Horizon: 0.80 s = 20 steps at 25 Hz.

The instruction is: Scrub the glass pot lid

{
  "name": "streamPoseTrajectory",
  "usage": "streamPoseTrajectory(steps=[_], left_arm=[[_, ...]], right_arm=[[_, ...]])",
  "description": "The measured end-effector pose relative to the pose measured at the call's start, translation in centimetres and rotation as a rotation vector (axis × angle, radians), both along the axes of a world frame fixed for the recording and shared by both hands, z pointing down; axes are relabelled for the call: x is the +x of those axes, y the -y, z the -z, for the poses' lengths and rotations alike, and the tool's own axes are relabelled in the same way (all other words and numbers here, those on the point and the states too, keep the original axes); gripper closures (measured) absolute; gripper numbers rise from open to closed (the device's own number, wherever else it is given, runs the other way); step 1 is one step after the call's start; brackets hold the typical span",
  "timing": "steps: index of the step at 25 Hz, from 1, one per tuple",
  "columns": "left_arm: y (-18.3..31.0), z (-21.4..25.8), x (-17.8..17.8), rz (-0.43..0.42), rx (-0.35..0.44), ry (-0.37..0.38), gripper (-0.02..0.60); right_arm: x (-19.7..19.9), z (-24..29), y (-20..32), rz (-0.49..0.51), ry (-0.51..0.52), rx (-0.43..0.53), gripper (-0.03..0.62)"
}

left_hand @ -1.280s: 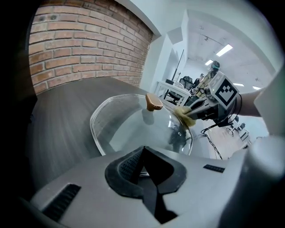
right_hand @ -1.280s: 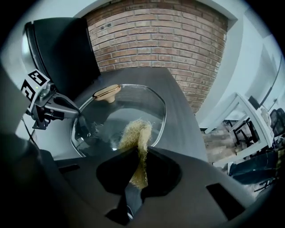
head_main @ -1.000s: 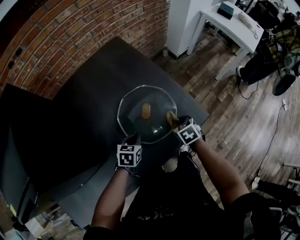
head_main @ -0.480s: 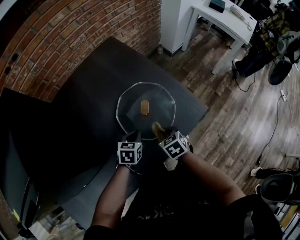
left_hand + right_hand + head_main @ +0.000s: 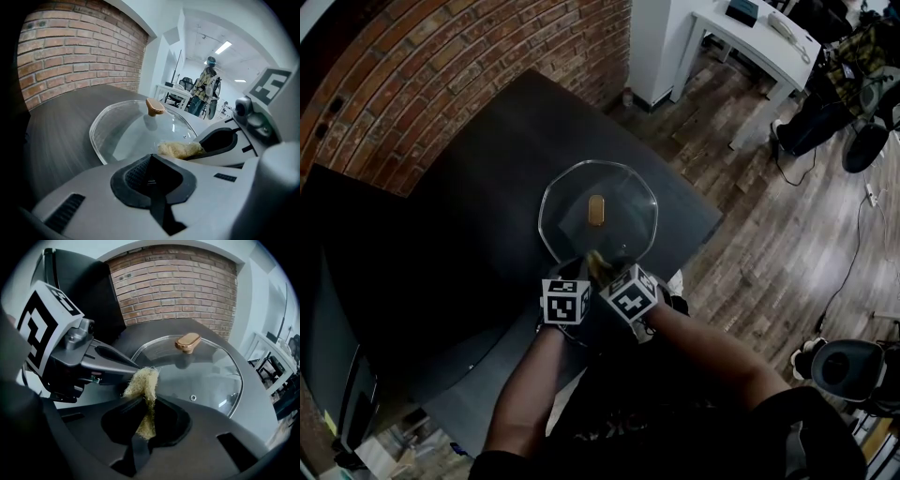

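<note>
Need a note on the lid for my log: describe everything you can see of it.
The lid is clear glass with a rounded, many-sided outline, a tan knob at its centre and a small vent hole. It lies flat, knob up, on the dark table and looks whole. The left gripper seems clamped on its near rim. The scrubber, held in the right gripper, touches the glass near that edge.

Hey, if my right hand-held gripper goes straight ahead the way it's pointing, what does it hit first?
Probably the glass lid just ahead: the scrub pad clamped in the right hand-held gripper sticks out in front and would press onto the glass first. The tan knob lies farther along.
</note>
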<state>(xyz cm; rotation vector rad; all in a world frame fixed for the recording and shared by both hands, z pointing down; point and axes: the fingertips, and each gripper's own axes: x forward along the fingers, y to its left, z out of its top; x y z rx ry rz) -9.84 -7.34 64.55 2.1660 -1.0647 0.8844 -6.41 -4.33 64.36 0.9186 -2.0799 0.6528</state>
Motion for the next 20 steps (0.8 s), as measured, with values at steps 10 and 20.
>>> streamPoseTrajectory(steps=[10,20], left_arm=[[0.1,-0.3,-0.2,-0.018,-0.022,-0.011,0.548],[-0.4,2.9,0.0,-0.034,0.071,-0.070,0.548]], right_arm=[[-0.1,-0.1,-0.1,-0.016,0.022,-0.008,0.546],[2.7,3.0,1.1,-0.100,0.136,0.083,0.546]])
